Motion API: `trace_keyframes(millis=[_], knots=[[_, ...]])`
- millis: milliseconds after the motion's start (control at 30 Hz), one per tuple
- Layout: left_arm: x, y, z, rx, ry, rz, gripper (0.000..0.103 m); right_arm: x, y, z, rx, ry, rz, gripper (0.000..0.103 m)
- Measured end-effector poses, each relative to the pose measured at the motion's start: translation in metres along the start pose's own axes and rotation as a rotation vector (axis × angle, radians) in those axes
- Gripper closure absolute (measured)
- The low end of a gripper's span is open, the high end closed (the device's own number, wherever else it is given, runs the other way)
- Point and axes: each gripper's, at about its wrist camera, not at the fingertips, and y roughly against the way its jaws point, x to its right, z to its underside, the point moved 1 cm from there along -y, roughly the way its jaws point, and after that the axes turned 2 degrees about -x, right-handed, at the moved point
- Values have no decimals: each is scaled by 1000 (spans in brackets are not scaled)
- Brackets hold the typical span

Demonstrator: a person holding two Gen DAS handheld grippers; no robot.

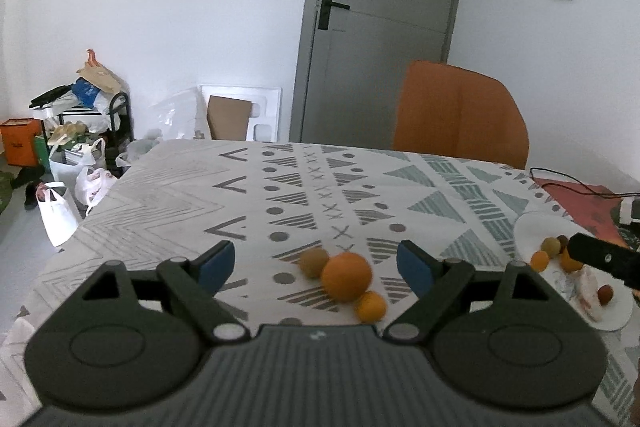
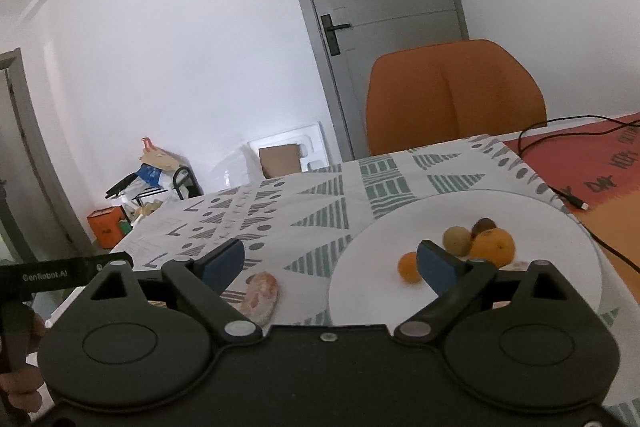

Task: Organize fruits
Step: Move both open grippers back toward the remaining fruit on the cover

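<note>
In the left wrist view my left gripper (image 1: 316, 263) stands open low over the patterned tablecloth (image 1: 192, 203). Just ahead of it and between its blue pads lie a brown kiwi-like fruit (image 1: 314, 261), a large orange (image 1: 346, 275) and a small orange (image 1: 371, 305), all touching. My right gripper (image 2: 330, 263) is open with nothing between its pads, at the near edge of a white plate (image 2: 460, 211). The plate holds a small orange (image 2: 409, 267), a brown fruit (image 2: 456, 241), a bigger orange (image 2: 492, 247) and a dark fruit (image 2: 484, 225). A pale pinkish piece (image 2: 262, 297) lies low left of the plate.
An orange chair (image 1: 460, 115) stands behind the table's far edge, with a grey door (image 1: 380, 19) beyond it. A black cable (image 2: 568, 195) runs over a red mat (image 2: 592, 163) right of the plate. Bags and boxes (image 1: 72, 147) crowd the floor past the table's left edge.
</note>
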Motion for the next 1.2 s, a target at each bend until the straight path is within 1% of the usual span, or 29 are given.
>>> trace_keyframes(millis=[200, 467, 533, 667, 800, 900, 967, 1067, 1133, 1167, 1200], knots=[[-17, -9, 1, -11, 27, -14, 16, -11, -9, 0, -15, 25, -3, 9], [-26, -19, -3, -15, 54, -12, 17, -22, -21, 0, -41, 53, -14, 10], [-26, -22, -4, -21, 61, -1, 17, -24, -24, 0, -50, 62, -17, 11], [-19, -30, -6, -36, 59, 22, 18, -25, -29, -2, -61, 67, -22, 15], [-9, -38, -6, -58, 55, 27, 20, -25, -33, -2, -65, 68, -28, 17], [-3, -44, -5, -69, 64, 47, 26, -25, -38, -1, -73, 66, -24, 21], [2, -48, -2, -78, 51, 62, 30, -24, -41, -1, -82, 67, -20, 26], [3, -56, 6, -95, 43, 92, 36, -24, -44, -1, -99, 80, -25, 31], [1, -62, 10, -109, 43, 108, 51, -28, -46, -1, -108, 96, -30, 31], [0, -65, 12, -118, 49, 117, 55, -30, -48, -1, -112, 108, -33, 31], [-2, -66, 13, -124, 58, 139, 61, -33, -49, -1, -115, 117, -33, 31]])
